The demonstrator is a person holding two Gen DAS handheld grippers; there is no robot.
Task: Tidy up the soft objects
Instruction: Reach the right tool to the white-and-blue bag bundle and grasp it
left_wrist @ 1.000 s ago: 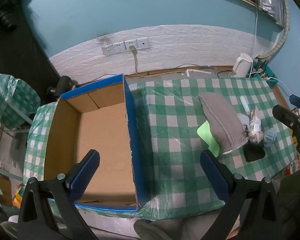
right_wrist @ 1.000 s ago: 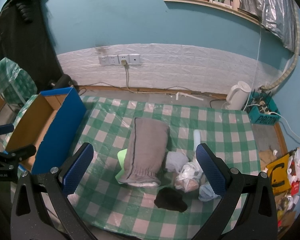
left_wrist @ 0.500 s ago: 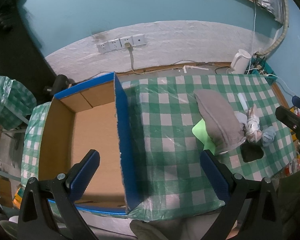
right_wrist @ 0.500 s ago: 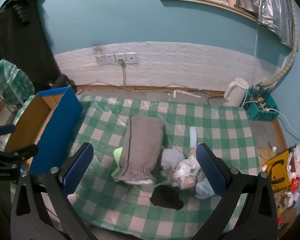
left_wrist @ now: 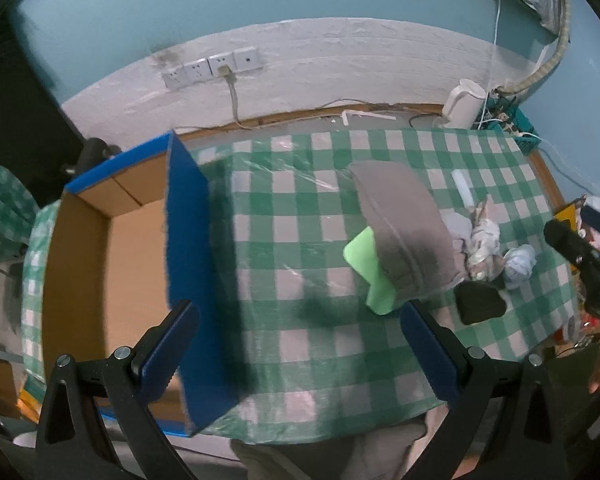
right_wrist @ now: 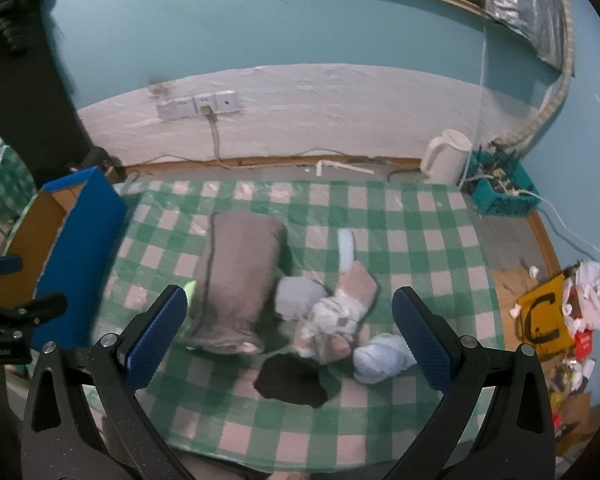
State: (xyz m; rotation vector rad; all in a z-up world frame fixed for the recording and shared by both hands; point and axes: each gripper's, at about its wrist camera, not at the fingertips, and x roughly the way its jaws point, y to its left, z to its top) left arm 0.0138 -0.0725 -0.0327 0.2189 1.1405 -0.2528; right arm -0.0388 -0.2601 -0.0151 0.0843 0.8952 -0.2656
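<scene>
A pile of soft things lies on the green checked table (right_wrist: 420,240): a folded grey cloth (right_wrist: 236,276) (left_wrist: 404,236) over a light green piece (left_wrist: 364,264), a black cloth (right_wrist: 292,378) (left_wrist: 480,304), a pale blue bundle (right_wrist: 384,358) (left_wrist: 520,262) and a crumpled patterned garment (right_wrist: 336,316) (left_wrist: 482,240). An open blue cardboard box (left_wrist: 140,264) (right_wrist: 76,248) stands at the table's left. My left gripper (left_wrist: 296,354) is open and empty above the box's right wall. My right gripper (right_wrist: 288,334) is open and empty above the pile.
A white kettle (right_wrist: 446,162) and a teal basket of cables (right_wrist: 500,190) stand at the back right. Wall sockets (right_wrist: 198,106) sit on the white wall strip. Clutter with a yellow sign (right_wrist: 542,318) lies on the floor to the right.
Both grippers have moved closer to the table. The left view has shifted right, from over the box to over its right wall. The right gripper has closed in on the pile.
</scene>
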